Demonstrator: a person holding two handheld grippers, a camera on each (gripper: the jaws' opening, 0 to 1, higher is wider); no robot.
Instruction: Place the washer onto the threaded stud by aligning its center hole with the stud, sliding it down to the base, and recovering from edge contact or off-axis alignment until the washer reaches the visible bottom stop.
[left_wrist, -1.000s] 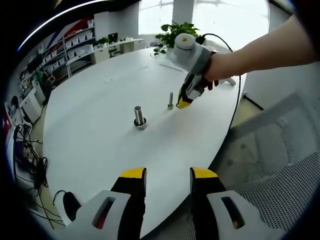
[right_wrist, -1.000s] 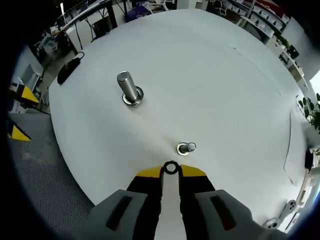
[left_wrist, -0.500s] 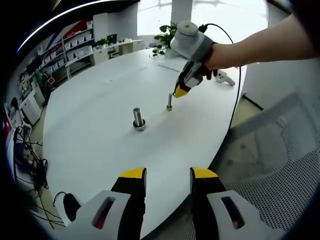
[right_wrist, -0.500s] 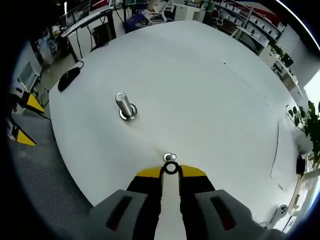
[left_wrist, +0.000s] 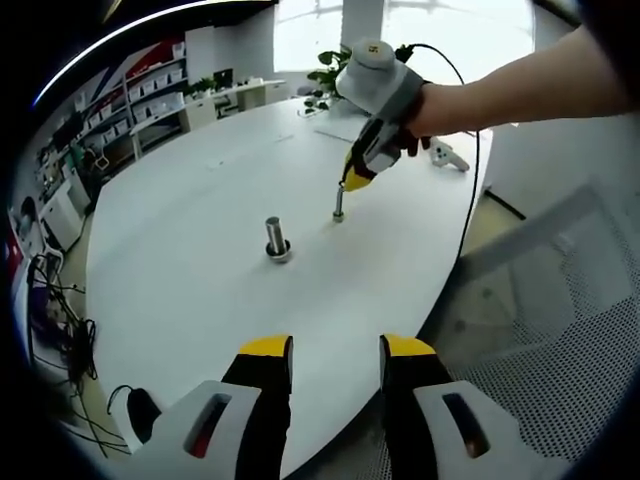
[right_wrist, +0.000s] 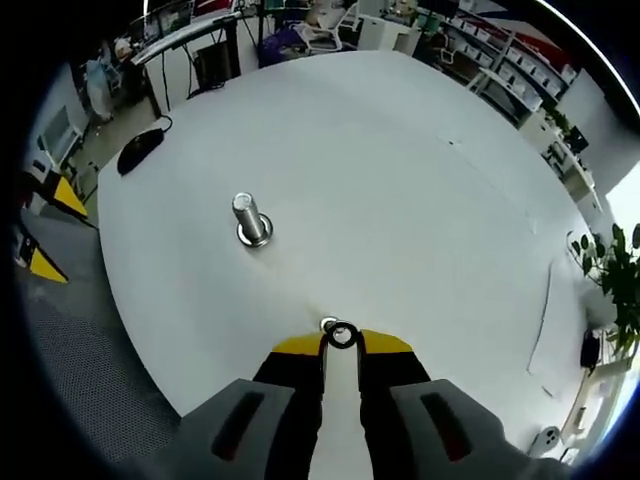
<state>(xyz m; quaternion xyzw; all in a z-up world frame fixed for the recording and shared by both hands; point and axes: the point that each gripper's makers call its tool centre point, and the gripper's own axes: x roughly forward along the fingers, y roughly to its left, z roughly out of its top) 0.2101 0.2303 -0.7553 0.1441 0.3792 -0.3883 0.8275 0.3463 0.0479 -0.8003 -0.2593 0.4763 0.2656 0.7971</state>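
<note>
In the left gripper view, my left gripper (left_wrist: 335, 362) is idling with its jaws apart and empty, while the right gripper (left_wrist: 352, 182) is hovering just over the thin stud (left_wrist: 339, 206).

In the right gripper view, I'm pinching the washer (right_wrist: 342, 336) edgewise at the tips, right beside the stud (right_wrist: 328, 325) top. It looks light, stiff and slippery, so I'm judging a rim grip best.

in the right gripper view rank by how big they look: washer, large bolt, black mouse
1. large bolt
2. black mouse, close to the bolt, so unsure
3. washer, smallest although nearest the camera, held in the right gripper
</note>
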